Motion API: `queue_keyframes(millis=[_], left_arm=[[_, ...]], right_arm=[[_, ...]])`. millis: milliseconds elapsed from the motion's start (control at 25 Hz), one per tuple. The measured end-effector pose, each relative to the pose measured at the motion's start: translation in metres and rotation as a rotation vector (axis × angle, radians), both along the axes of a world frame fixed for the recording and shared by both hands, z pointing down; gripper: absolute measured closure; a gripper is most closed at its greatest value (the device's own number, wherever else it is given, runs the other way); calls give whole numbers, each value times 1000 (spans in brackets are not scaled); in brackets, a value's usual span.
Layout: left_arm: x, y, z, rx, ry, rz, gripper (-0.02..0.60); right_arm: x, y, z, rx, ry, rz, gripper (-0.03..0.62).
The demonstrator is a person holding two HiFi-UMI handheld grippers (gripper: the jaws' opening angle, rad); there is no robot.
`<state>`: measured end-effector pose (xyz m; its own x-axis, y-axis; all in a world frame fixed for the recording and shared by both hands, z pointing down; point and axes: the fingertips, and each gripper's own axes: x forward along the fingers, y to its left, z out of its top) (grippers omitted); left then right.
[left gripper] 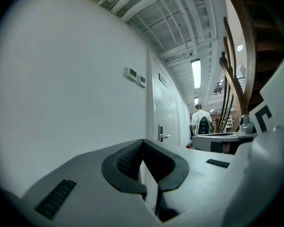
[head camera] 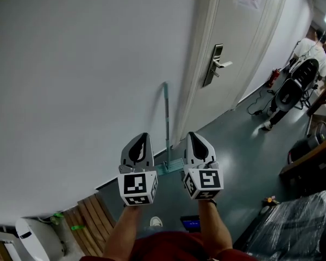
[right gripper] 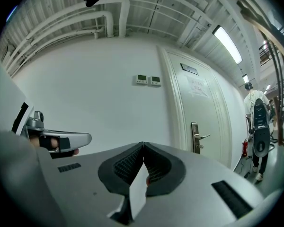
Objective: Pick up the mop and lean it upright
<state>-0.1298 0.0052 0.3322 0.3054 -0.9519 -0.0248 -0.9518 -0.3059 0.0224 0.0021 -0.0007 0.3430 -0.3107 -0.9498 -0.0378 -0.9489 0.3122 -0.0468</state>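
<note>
The mop stands upright against the white wall, just left of the door frame. Its thin grey handle [head camera: 166, 118] rises from a teal head [head camera: 171, 167] on the dark floor. My left gripper [head camera: 143, 137] and right gripper [head camera: 194, 136] are side by side in front of it, one on each side of the handle and apart from it. Both point level at the wall. In the left gripper view the left gripper [left gripper: 142, 141] has its jaws closed tip to tip on nothing. In the right gripper view the right gripper [right gripper: 143, 144] is likewise shut and empty. Neither gripper view shows the mop.
A white door with a metal lever handle [head camera: 217, 64] is right of the mop. A person with a backpack [head camera: 309, 56] stands far down the corridor. Wooden slats [head camera: 89, 222] and a white appliance [head camera: 32, 238] lie at lower left, a plastic-wrapped bulk [head camera: 301, 222] at lower right.
</note>
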Motion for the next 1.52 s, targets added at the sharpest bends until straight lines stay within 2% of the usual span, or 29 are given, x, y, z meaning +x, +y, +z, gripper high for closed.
queue_keyframes(millis=[200,560,1160,1520], left_arm=[[-10,-22,2,4,4,14,568],[-6,-66,9,0,-5,7,568],[42,-198,12,-24,-51,-79,568],[53,-239,16,-33,-60,-95,568]], right_arm=[[-11,-18,0,12,10,7,579],[-10,-64,7,9,9,-7,577],[41,-208,11,-12,-28,-89,579],[48,-251,18,-26,-43,-116,579]])
